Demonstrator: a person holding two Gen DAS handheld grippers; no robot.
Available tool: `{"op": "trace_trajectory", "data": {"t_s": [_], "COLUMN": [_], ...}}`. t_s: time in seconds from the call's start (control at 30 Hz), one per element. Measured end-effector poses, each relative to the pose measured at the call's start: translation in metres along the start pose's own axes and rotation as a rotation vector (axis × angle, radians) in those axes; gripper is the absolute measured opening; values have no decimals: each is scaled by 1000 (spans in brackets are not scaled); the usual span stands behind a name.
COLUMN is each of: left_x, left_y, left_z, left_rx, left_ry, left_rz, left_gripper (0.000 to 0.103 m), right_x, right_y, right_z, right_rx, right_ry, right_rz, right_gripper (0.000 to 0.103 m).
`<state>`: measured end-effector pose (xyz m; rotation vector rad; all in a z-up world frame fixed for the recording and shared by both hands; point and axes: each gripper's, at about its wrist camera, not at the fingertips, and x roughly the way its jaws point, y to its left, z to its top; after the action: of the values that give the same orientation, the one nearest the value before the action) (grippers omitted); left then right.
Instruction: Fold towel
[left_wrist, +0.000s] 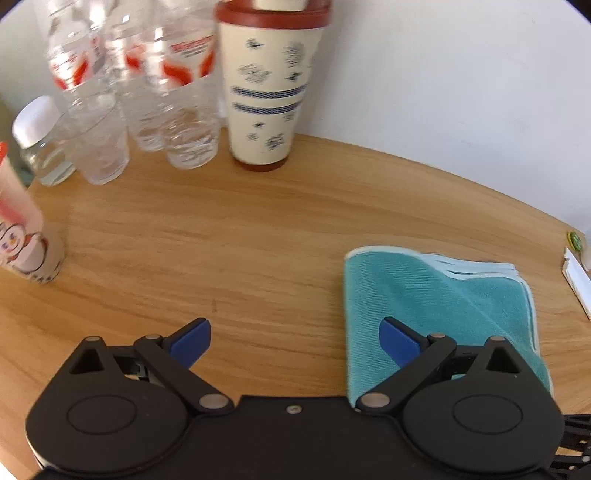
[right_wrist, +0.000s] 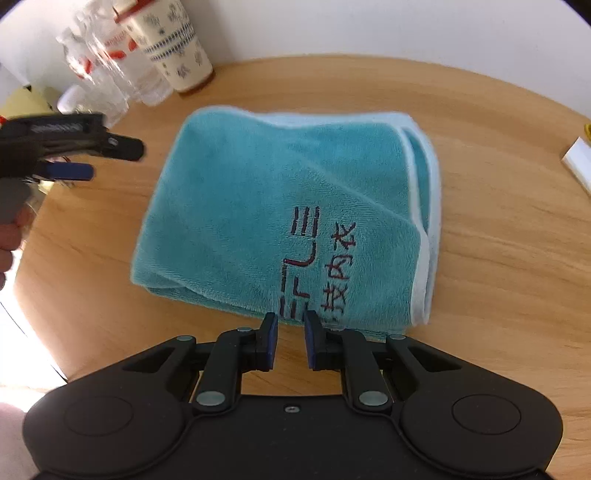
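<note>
A teal towel (right_wrist: 277, 206) with pale trim and dark stitched lettering lies folded on the round wooden table (right_wrist: 498, 258), its stacked edges on the right side. My right gripper (right_wrist: 290, 326) hovers at the towel's near edge, its blue pads a narrow gap apart with nothing between them. In the left wrist view the towel (left_wrist: 424, 295) is at the right. My left gripper (left_wrist: 295, 332) is wide open over bare wood, its right finger above the towel's left part. The left gripper (right_wrist: 110, 160) also shows in the right wrist view, left of the towel, held by a hand.
Several clear plastic bottles (left_wrist: 177, 92) and a cream cup with a red lid (left_wrist: 269, 85) stand at the back against the white wall. A snowman-print cup (left_wrist: 26, 243) is at the far left. A white box (right_wrist: 578, 162) lies near the right edge.
</note>
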<state>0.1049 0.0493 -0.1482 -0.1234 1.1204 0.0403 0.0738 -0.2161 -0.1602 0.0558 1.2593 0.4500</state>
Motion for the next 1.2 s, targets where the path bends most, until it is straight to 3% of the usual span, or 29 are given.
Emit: {"op": "trace_trajectory", "data": {"t_s": [0.07, 0.13, 0.3, 0.57, 0.6, 0.63, 0.67, 0.83, 0.93, 1.1, 1.2], "left_x": [1, 3, 4, -1, 0, 1, 1, 7, 10, 21, 24], "left_y": [-8, -14, -18, -1, 3, 5, 7, 11, 3, -28, -42], "left_z": [1, 2, 2, 7, 8, 9, 10, 11, 10, -8, -18], "left_rx": [22, 35, 33, -18, -34, -43, -48, -68, -40, 65, 136], "left_ry": [-8, -12, 0, 4, 8, 10, 12, 20, 13, 39, 25], "left_rz": [-1, -2, -5, 46, 54, 59, 64, 84, 69, 2, 39], "left_gripper": [100, 100, 100, 100, 100, 100, 100, 100, 100, 100, 100], "right_x": [-17, -28, -15, 40, 45, 48, 47, 32, 17, 36, 46], "right_y": [-12, -31, -72, -73, -73, -71, -70, -64, -72, -76, -74], "right_z": [10, 23, 68, 101, 101, 102, 101, 108, 108, 103, 97], "right_rx": [30, 60, 77, -31, -39, -52, -65, -101, -60, -60, -81], "right_ry": [-78, -139, -196, -82, -67, -70, -69, -97, -143, -99, -112], "right_rz": [-33, -48, -64, -21, -15, -7, 4, -21, -21, -137, -191], "right_gripper": [31, 32, 32, 31, 23, 8, 6, 5, 5, 7, 15]}}
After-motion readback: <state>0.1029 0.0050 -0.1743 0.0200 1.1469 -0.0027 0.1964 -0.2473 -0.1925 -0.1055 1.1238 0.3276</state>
